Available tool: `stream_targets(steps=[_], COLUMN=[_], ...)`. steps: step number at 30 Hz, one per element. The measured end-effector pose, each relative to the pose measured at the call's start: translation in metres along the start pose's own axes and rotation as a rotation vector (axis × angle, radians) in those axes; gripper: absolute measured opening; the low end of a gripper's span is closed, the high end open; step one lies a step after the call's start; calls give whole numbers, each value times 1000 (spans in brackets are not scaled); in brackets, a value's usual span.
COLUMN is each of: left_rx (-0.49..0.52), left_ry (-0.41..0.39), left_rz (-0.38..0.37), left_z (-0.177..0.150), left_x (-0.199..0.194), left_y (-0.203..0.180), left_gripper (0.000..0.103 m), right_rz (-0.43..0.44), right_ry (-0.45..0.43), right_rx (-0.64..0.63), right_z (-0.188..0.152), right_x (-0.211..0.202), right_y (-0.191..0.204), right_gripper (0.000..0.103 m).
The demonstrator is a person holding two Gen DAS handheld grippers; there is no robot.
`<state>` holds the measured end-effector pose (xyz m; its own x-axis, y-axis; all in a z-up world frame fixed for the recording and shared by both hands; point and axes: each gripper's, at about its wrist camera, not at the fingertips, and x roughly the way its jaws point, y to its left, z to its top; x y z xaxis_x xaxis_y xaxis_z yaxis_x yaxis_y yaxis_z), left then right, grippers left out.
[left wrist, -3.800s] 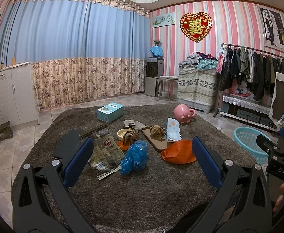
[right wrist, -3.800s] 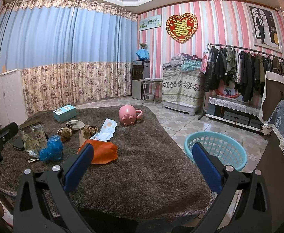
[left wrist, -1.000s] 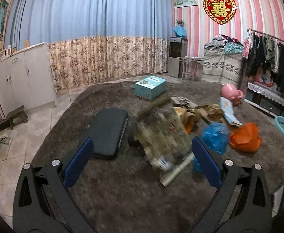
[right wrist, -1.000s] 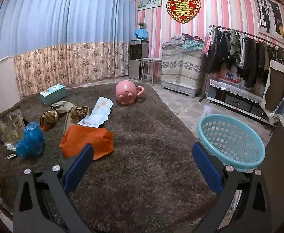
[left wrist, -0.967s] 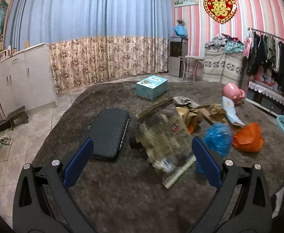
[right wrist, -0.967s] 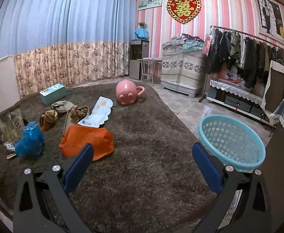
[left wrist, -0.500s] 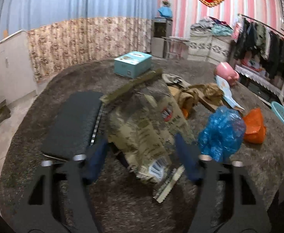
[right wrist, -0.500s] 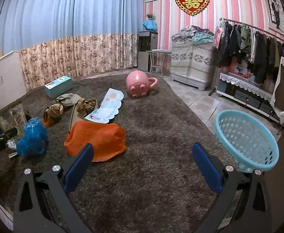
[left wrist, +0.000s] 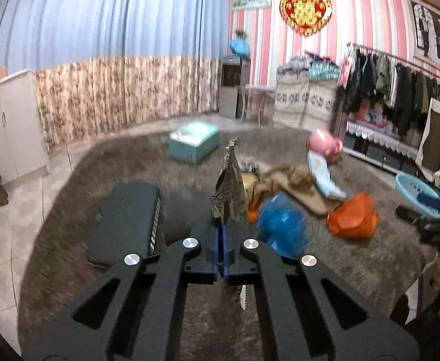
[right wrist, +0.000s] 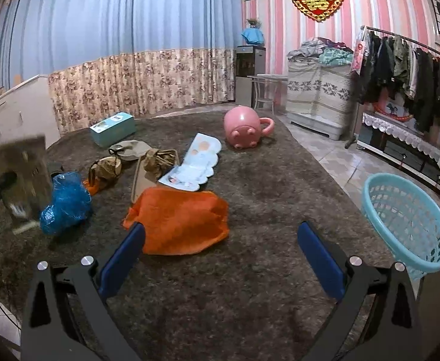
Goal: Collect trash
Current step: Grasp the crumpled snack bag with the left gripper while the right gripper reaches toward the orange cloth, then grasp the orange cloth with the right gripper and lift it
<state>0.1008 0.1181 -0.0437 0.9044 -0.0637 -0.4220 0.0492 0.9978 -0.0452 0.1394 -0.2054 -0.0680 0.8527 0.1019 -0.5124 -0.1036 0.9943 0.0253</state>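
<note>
My left gripper (left wrist: 220,240) is shut on a crinkled clear-and-brown snack wrapper (left wrist: 230,186), which stands edge-on above the blue pads, lifted off the brown carpet (left wrist: 189,316). The right wrist view shows the same wrapper (right wrist: 24,174) hanging at the far left. A crumpled blue plastic bag (right wrist: 65,204) lies just beside it. My right gripper (right wrist: 221,231) is open, low over the carpet, with its fingers on either side of the near edge of an orange bag (right wrist: 180,219). Nothing is held between them. A light-blue basket (right wrist: 406,219) stands at the right, off the carpet.
Brown crumpled paper (right wrist: 156,159), a children's booklet (right wrist: 195,165), a pink pig mug (right wrist: 244,129) and a teal box (right wrist: 113,128) lie farther back. A black pad (left wrist: 126,225) sits left of the wrapper. A clothes rack (right wrist: 406,69) lines the right wall.
My left gripper went from wide open to shut on the wrapper and raised it off the carpet. My right gripper has come closer to the orange bag.
</note>
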Motion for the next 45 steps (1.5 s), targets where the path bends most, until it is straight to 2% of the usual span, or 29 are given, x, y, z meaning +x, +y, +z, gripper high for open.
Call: stream_targets(steps=[4,9,10,11,12,13,14,15,17,20,27,29,33,34,35,37,42,43,44,45], left_rx=[-13,-60,-66,-66,-62,-58,-50,-42,-33,-43,-33,-22,-25,-30,-38,-52,-62,-64,-65,-62], left_ry=[-36,-18,-18,-19,-19,-20,-21,-25,-34,-41,-87,-99,-99,-92,-81,-63,-45,-43,-42,-44], left_rz=[18,37,36,36,37,37,40,43,43,39,21,18,10,11,9,8,9,8,7,10], left_z=[11,13,12,12,12,12,12,14,15,16,32,36,37,35,32,27,20,20,19,20], left_x=[-6,-1,-2,-3,-3,-3,-4,-4,-7,-9,-23,-25,-26,-24,-23,-20,-17,-17,-17,-17], left_y=[8,23,24,25,27,27,26,24,22,21,6,-1,-9,-10,-9,-6,-1,0,-1,-1], left_gripper=[0,0,0,0,0,0,0,0,0,0,0,0,0,0,0,0,0,0,0,0], right_rz=[14,24,24,21,21,32,55,64,69,79,73,114,132,137,137,120,100,91,81,84], right_ry=[14,71,85,112,130,147,150,143,129,108,29,57,85,89,96,73,110,122,136,143], right_rx=[-49,-61,-64,-75,-81,-80,-69,-66,-83,-77,-8,9,13,15,17,7,-62,-69,-77,-75], right_z=[5,7,7,6,6,5,4,3,3,4,19,20,16,15,14,13,11,9,7,6], right_x=[11,33,38,45,49,53,53,50,44,35,7,8,17,20,23,24,46,51,57,61], right_y=[19,35,38,43,45,45,45,46,47,41,-1,-9,-8,-6,-2,10,42,46,49,49], right_gripper=[99,98,93,81,73,60,51,47,24,6,1,1,2,9,37,81,79,72,49,35])
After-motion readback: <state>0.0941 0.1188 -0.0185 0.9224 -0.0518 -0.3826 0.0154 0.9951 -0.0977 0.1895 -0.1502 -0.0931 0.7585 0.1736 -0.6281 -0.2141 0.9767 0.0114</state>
